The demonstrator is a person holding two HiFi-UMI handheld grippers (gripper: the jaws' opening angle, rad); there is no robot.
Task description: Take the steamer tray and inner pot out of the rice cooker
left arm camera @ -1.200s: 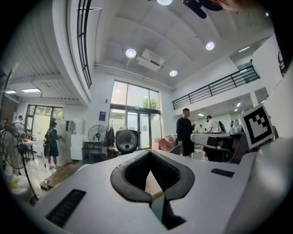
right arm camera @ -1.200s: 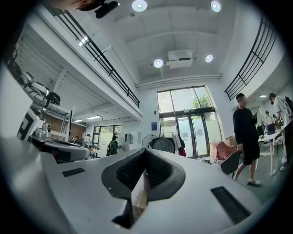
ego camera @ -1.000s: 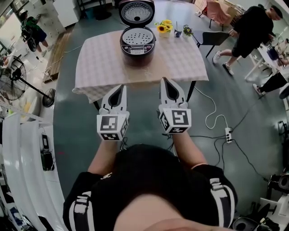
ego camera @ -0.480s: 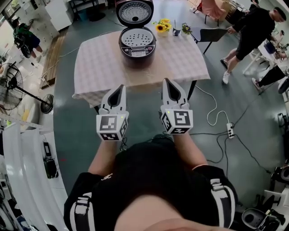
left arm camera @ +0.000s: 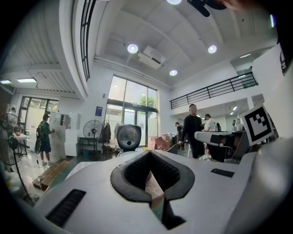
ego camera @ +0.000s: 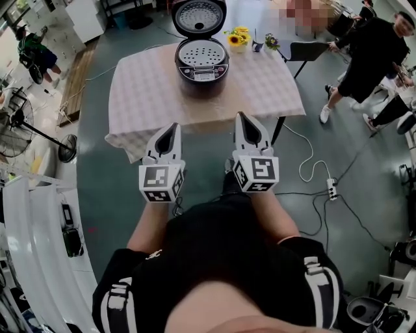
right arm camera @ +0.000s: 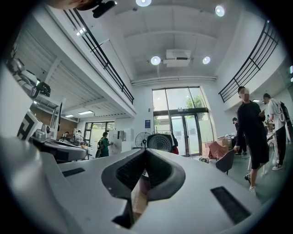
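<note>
The rice cooker (ego camera: 201, 60) stands on a checked tablecloth table (ego camera: 146, 91) ahead of me, lid (ego camera: 201, 15) raised. A perforated steamer tray (ego camera: 201, 54) lies in its top; the inner pot is hidden beneath. My left gripper (ego camera: 172, 125) and right gripper (ego camera: 242, 116) hover side by side short of the table's near edge, both shut and empty. In the left gripper view the raised lid (left arm camera: 128, 137) shows over the left gripper (left arm camera: 150, 153). In the right gripper view the lid (right arm camera: 160, 142) rises above the right gripper (right arm camera: 145, 151).
Yellow flowers (ego camera: 236, 38) and a small vase (ego camera: 270, 43) stand behind the cooker. A dark chair (ego camera: 308, 52) is at the table's right. A person (ego camera: 366, 55) walks at right. A cable and power strip (ego camera: 329, 189) lie on the floor. A fan (ego camera: 19, 125) stands at left.
The table and cooker have shifted a little in the head view as I came closer; both grippers stay shut and side by side. The person at right has stepped along.
</note>
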